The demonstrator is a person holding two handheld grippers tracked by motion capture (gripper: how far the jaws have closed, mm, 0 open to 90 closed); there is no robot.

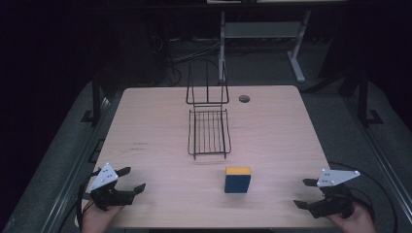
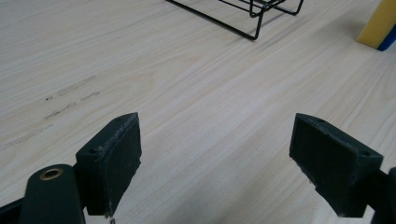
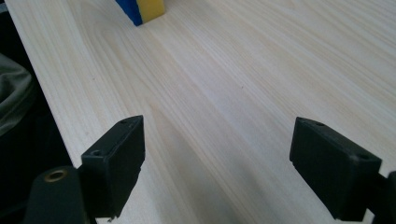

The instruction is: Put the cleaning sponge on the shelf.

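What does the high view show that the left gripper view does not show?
High view alone: the whole table, the upright back of the wire rack, the round hole, and both hand-held grippers, left and right, open. Left gripper view alone: faint scuff marks on the wood, seen close up. Both: the rack's base and the yellow and blue block.

Before you: tabletop (image 1: 145, 126) of pale, matt wood grain, faintly scuffed; rack (image 1: 209, 131) of thin black metal wire; yellow-and-blue sponge block (image 1: 237, 179), matt; your fingers (image 2: 114, 158), matt black rubbery pads.
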